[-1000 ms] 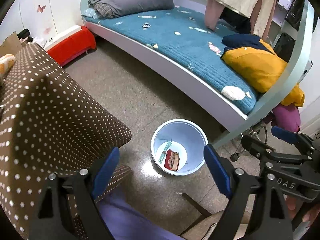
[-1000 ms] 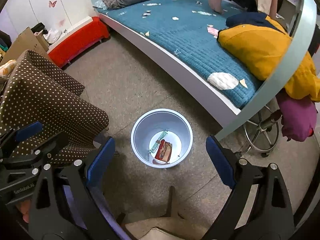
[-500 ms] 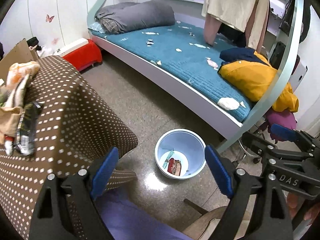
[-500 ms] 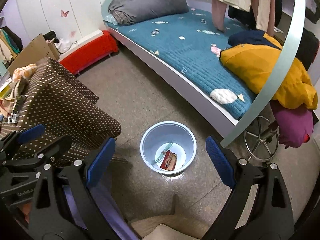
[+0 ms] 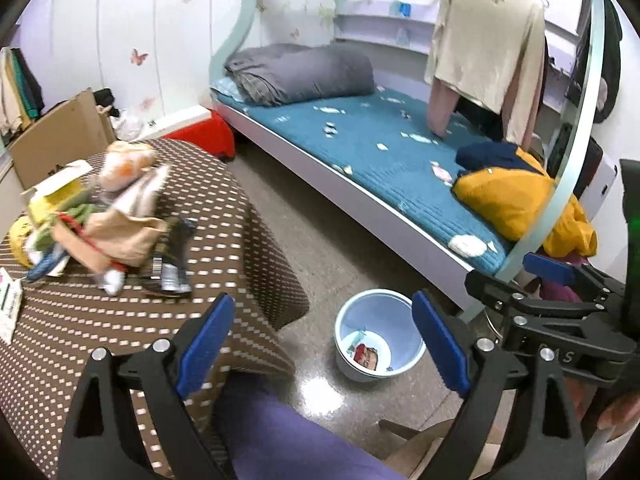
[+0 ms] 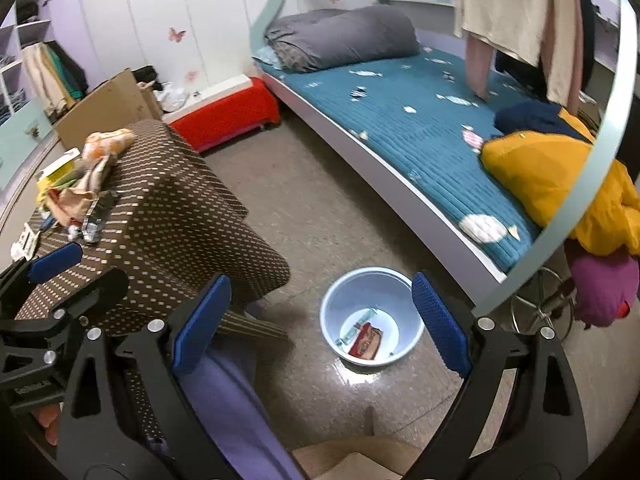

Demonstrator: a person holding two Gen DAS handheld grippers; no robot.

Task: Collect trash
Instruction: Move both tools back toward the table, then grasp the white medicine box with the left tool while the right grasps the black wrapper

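Both the left gripper (image 5: 322, 342) and right gripper (image 6: 320, 322) are being held spread wide, gripping nothing. Red wrapper (image 6: 366, 343) is lying inside the blue bin (image 6: 414, 322); its print is unreadable. Remaining trash pile (image 5: 108, 224) is sitting on the dotted table (image 5: 224, 240).

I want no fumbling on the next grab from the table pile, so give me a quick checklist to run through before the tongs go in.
1. Left tongs open and empty: ok.
2. Right tongs open and empty: ok.
3. Light blue bin upright on the floor, with room left above the red wrapper: ok.
4. Trash pile in view on the polka-dot table: ok.
5. Single piece at the pile's near edge, the dark wrapper, easy to take alone: cannot tell, the view is blurred.
6. Tongs lined up over the pile: not ok, both point toward the floor and bin.
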